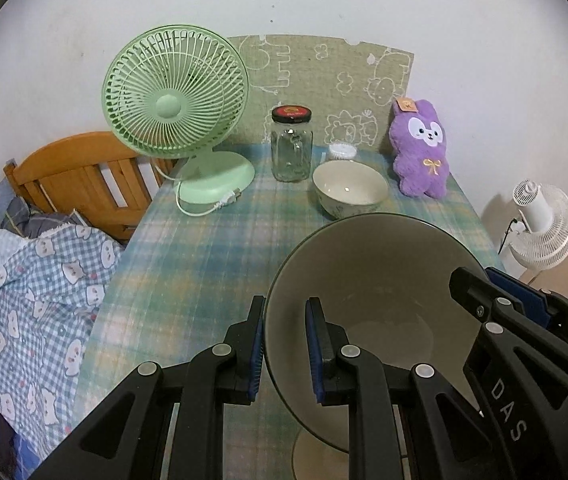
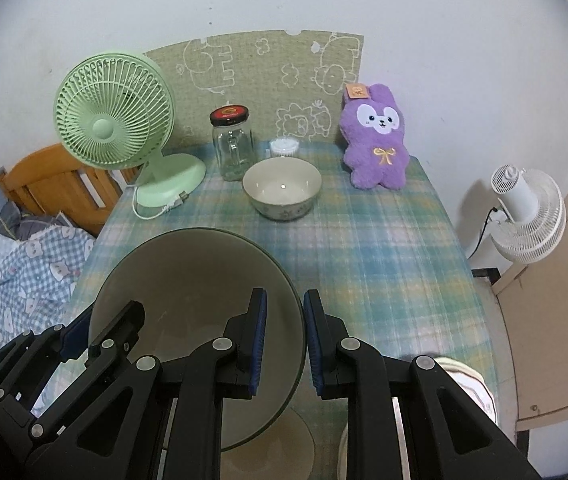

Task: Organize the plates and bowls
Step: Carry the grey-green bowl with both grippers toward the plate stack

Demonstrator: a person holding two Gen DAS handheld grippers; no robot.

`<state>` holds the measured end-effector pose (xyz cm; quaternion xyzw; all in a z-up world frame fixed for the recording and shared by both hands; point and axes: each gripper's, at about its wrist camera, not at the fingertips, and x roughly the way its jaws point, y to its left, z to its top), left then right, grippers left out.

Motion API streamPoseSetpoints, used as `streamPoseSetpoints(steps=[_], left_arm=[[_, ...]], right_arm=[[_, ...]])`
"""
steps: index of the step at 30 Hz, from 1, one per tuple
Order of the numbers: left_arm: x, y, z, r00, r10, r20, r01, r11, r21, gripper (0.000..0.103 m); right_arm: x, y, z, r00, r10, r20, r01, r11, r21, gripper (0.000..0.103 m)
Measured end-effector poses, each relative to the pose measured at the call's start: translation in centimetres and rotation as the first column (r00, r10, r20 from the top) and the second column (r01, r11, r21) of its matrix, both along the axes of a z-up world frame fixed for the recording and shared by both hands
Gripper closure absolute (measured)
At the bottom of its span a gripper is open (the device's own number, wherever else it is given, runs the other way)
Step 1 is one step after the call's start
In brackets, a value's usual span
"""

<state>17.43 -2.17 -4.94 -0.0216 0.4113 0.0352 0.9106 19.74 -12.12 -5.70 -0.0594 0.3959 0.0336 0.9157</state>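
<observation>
A large grey-brown bowl (image 1: 384, 280) (image 2: 191, 272) hangs tilted above the near part of the plaid table (image 1: 203, 260) (image 2: 384, 260). My left gripper (image 1: 284, 344) is shut on its left rim, one blue pad inside and one outside. My right gripper (image 2: 284, 344) is shut on the right rim in the same way. Each wrist view shows the other tool too: the right gripper (image 1: 476, 276) and the left gripper (image 2: 103, 316). A smaller cream bowl (image 1: 350, 188) (image 2: 281, 188) stands upright farther back on the table, apart from the big one.
Along the back stand a green desk fan (image 1: 175, 92) (image 2: 113, 120), a glass jar (image 1: 291, 144) (image 2: 232, 148), a small white tub (image 1: 342, 151) and a purple plush rabbit (image 1: 422, 148) (image 2: 378, 136). A bed (image 1: 35, 280) lies left, a white floor fan (image 2: 524, 216) right. A pale patterned dish (image 2: 468, 380) peeks out near my right fingers.
</observation>
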Motion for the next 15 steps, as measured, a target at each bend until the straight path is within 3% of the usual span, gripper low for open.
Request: streamPoseSetpoints(steps=[15], left_arm=[[-3.7, -1.1, -2.3, 0.999, 0.001, -0.046, -0.001, 1.0, -0.013, 0.088]], right_arm=[[-3.6, -1.5, -2.4, 0.999, -0.006, -0.049, 0.006, 1.0, -0.007, 0.079]])
